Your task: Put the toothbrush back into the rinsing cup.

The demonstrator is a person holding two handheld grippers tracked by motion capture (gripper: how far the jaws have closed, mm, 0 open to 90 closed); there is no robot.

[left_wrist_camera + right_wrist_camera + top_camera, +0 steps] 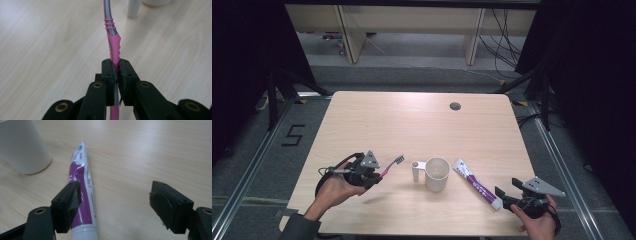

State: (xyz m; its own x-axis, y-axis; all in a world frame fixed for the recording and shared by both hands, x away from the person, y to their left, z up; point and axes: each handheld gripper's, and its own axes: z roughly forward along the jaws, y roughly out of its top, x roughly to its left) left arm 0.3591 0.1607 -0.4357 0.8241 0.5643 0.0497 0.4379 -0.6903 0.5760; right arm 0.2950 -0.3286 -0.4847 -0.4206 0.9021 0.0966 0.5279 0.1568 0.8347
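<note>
My left gripper is shut on the pink handle of a toothbrush, lifted off the table with its bristle head pointing toward the white mug. In the left gripper view the pink and grey toothbrush runs up from between the closed pads of the left gripper. A white and purple toothpaste tube lies flat right of the mug. My right gripper stands open near the tube's cap end. In the right gripper view the right gripper has nothing between its jaws; the toothpaste tube lies beside the left jaw.
The mug's handle faces left. A round cable hole sits in the far right of the wooden table. The white mug stands at the upper left of the right gripper view.
</note>
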